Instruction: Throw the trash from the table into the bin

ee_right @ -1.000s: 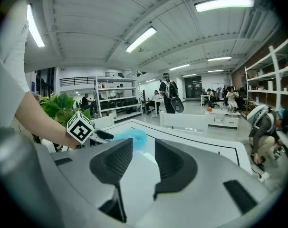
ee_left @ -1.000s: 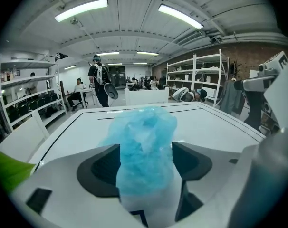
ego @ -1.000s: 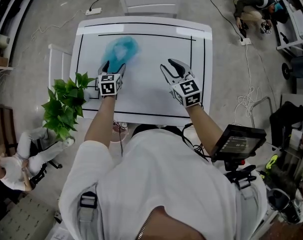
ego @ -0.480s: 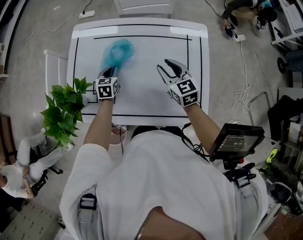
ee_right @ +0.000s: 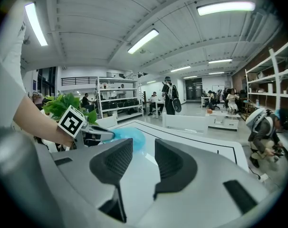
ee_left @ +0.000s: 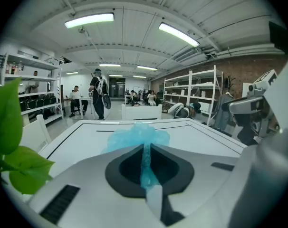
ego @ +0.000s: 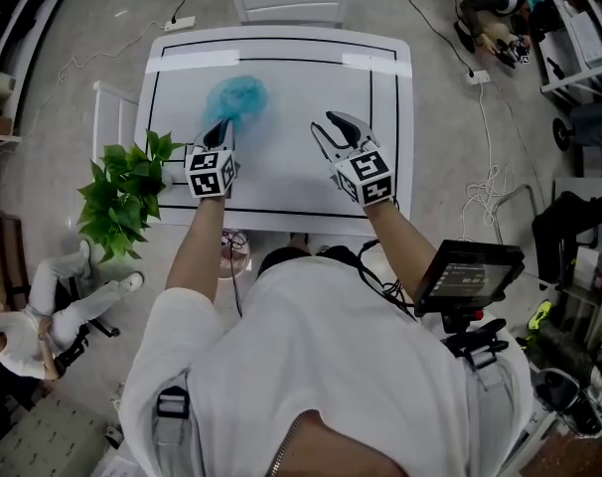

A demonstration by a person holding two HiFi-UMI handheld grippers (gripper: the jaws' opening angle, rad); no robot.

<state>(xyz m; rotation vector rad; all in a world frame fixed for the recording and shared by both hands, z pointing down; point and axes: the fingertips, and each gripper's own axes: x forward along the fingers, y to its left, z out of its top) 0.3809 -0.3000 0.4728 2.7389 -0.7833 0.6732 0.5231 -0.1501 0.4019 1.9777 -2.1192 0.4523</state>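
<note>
- Gripping is confirmed for the left gripper (ego: 222, 129): its jaws have just been closing and now stand together, with a thin strip of the crumpled blue film (ego: 237, 97) pinched between them.
- In the left gripper view, the strip is seen running down the seam of the left gripper (ee_left: 145, 150), with the bulk of the crumpled blue film (ee_left: 137, 135) bunched just past the tips, at 12 o'clock.
- The film is located over the far-left part of the white table (ego: 281, 182). Whether it is lifted clear of the surface cannot be told.
- The right gripper (ego: 333, 133) is held above the table at 3 o'clock of the left gripper, well apart from the film.
- In the right gripper view, the jaws of the right gripper (ee_right: 144, 158) are seen parted, with only bare table between them. Nothing is grasped.
- From that view, the film (ee_right: 129, 137) is sighted at 11 o'clock, at the left gripper's tips.
- A green plant (ego: 122, 192) is noted off the table edge, at 8 o'clock of the left gripper.
</note>
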